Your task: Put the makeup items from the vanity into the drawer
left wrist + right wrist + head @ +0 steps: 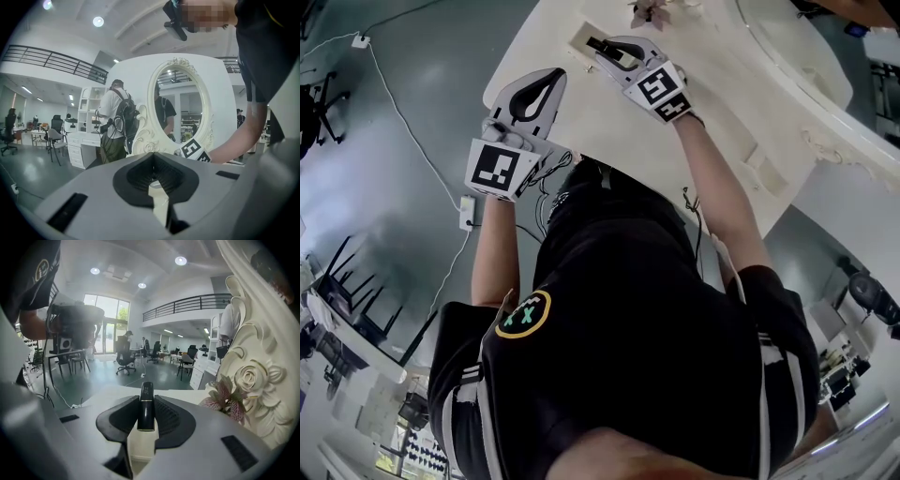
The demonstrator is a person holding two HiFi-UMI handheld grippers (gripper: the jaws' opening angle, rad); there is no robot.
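My right gripper (605, 47) (146, 404) is shut on a slim black makeup tube (600, 44) (146, 406), which stands upright between the pads. It hangs over a rectangular opening (579, 37) in the far part of the white vanity top (609, 141). I cannot tell whether the tube touches the opening. My left gripper (555, 75) (153, 157) hovers over the near left corner of the vanity. Its jaws are shut with nothing between them. The left gripper view shows the right gripper's marker cube (194, 151) in front of the mirror.
An oval mirror (178, 103) in a carved white frame stands at the back of the vanity. A pink flower (229, 399) (652, 11) lies just right of the opening. A cable and power strip (467, 214) lie on the grey floor at left. People stand in the background.
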